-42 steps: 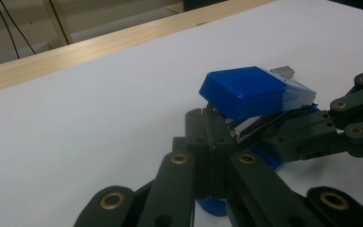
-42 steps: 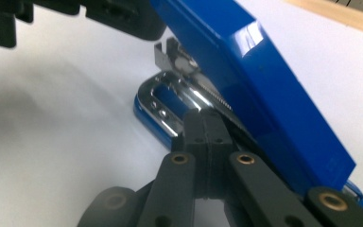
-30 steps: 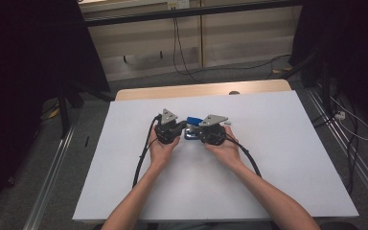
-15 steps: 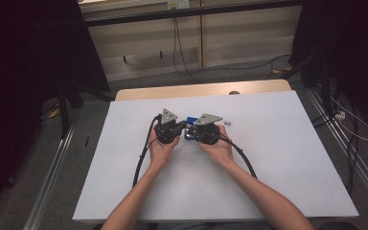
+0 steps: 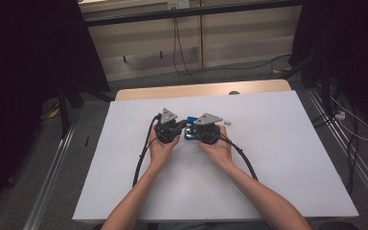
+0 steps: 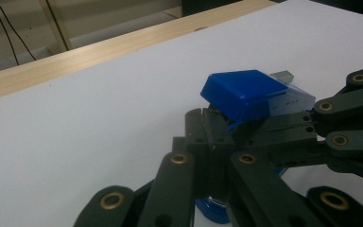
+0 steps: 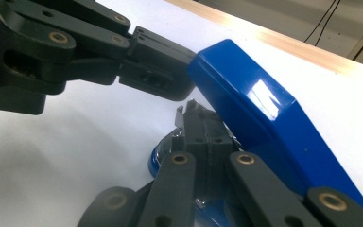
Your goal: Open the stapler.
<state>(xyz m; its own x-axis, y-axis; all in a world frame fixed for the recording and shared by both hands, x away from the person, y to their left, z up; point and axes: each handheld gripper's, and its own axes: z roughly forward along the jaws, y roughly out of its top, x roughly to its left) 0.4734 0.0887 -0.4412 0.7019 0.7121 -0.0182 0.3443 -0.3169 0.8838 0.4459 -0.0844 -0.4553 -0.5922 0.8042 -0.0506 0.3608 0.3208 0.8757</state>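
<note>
White table (image 5: 278,158), 2 shut grippers, seemingly gripping blue stapler (image 5: 190,129)

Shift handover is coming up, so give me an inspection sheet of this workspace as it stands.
Surface: white table top, bare apart from the job's things; light wooden strip along its far edge.
Job's things: blue stapler, lid tilted up, between the two grippers; its blue base sits under the jaws.
Clutter: one small pale piece on the table just right of the right gripper; too small to tell what it is.
Grippers: left gripper and right gripper meet at the stapler, jaws shut; exact contact unclear.
Cables: a black cable trails back from each gripper.
Surroundings: wall panels, floor cables, dark curtains at both sides.
</note>
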